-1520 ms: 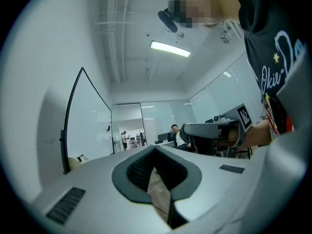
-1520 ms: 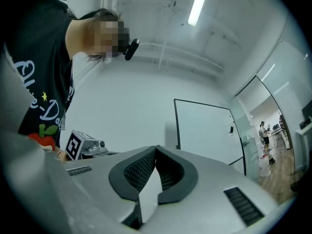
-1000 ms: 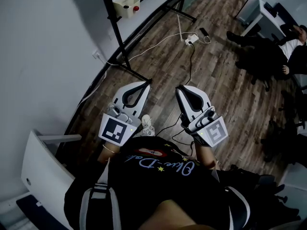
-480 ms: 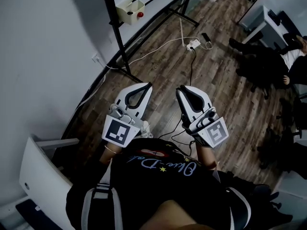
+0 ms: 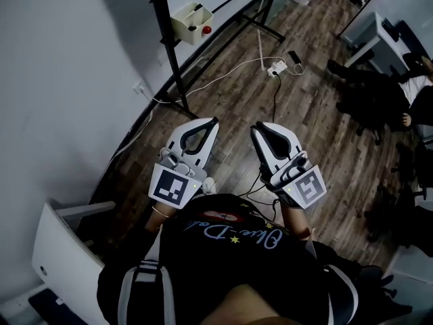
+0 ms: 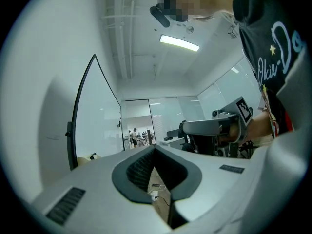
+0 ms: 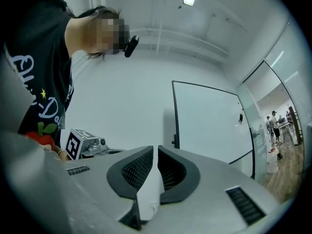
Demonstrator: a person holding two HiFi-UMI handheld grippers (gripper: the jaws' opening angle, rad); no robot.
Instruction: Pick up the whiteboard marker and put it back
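No whiteboard marker can be made out in any view. A cream box (image 5: pixel 190 21) with a red item (image 5: pixel 206 29) at its side hangs on the whiteboard stand's black post (image 5: pixel 167 42), ahead of both grippers. My left gripper (image 5: pixel 212 122) and right gripper (image 5: pixel 256 128) are held side by side at chest height, pointing forward over the wooden floor. The left gripper (image 6: pixel 155 148) has its tips together and holds nothing. Only a thin slit shows between the tips of the right gripper (image 7: pixel 155 149), with nothing in it. The whiteboard (image 7: pixel 209 126) stands upright ahead.
A white wall (image 5: pixel 61 80) curves along the left. A power strip (image 5: pixel 276 67) and its cables lie on the floor beyond the stand's feet. A person (image 5: pixel 382 80) sits at the right by a white desk (image 5: pixel 369 29). A white panel (image 5: pixel 57 246) stands at lower left.
The stand, cream box and power strip have slid lower and nearer in the head view as I move forward. Both grippers keep the same pose and jaw state.
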